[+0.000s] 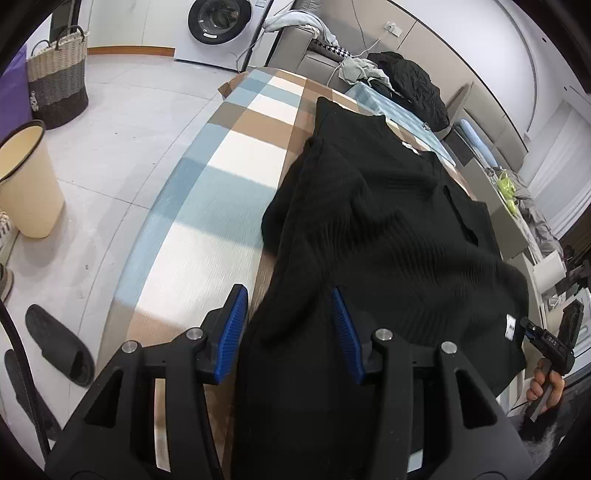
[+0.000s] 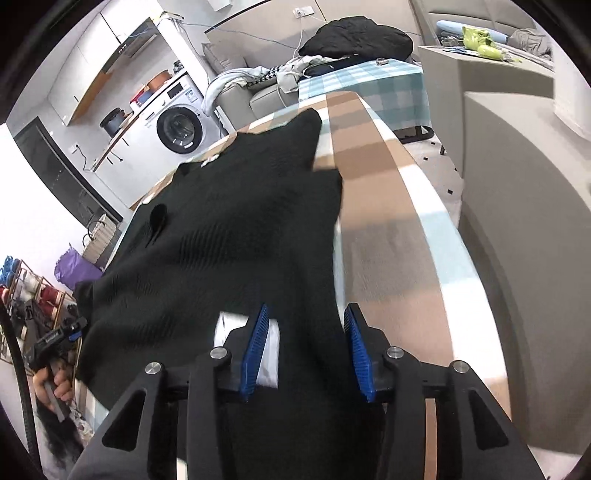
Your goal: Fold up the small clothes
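Both tools at the near hem: left tool (image 1: 290,334) and right tool (image 2: 306,349) half-open, fabric between pads, not pinched. Black knit top (image 1: 388,221) lies spread along the checked desk (image 1: 221,177), likely laid flat for folding.

I stand at a checked table (image 1: 229,155) on a pale tiled floor (image 1: 122,122). Far off sit a washer (image 1: 218,26) and grey sofa (image 2: 236,88); a woven basket (image 1: 59,77) and cream bin (image 1: 29,184) stand left.

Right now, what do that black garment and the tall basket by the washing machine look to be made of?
Black garment: apparently a soft ribbed knit, matte; fine parallel ridges show where it drapes. Basket: looks woven, maybe rope or wicker, in pale, grey and dark bands, with looped handles.
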The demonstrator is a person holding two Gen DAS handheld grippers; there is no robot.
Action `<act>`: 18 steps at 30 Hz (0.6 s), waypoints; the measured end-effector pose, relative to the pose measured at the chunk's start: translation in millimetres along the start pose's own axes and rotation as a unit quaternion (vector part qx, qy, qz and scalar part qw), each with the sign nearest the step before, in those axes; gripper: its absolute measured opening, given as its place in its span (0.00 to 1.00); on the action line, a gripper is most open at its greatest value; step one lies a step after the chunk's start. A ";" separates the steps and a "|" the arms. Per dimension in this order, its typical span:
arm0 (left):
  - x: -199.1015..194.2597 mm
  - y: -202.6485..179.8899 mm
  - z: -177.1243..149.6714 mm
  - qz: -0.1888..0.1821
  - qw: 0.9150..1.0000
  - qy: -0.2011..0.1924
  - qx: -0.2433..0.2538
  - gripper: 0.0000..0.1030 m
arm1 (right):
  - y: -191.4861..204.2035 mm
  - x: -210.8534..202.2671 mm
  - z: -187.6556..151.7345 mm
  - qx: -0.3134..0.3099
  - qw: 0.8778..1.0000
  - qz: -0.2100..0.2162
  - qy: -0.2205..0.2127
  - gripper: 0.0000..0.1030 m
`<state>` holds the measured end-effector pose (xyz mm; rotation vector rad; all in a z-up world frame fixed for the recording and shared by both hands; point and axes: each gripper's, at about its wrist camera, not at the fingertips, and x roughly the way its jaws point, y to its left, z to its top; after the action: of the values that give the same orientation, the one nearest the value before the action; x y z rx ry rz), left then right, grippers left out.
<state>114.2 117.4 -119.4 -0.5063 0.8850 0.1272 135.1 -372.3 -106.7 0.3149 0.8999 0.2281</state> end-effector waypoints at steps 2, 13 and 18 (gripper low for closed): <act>-5.7 1.2 -6.8 0.000 1.000 0.000 0.001 0.46 | -2.6 -6.7 -10.1 -0.001 1.000 -0.001 0.001 0.42; -6.7 -10.9 -21.2 0.039 0.998 -0.010 0.052 0.47 | -4.6 -10.2 -9.6 -0.007 1.000 0.004 -0.014 0.43; -5.5 -6.4 -16.1 0.036 0.998 -0.017 0.047 0.06 | 5.6 -0.8 -3.0 -0.043 0.999 -0.009 -0.021 0.07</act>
<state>101.2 104.7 -121.2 -0.3827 0.8716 0.1592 131.9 -366.8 -105.8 0.2309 0.8496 0.2417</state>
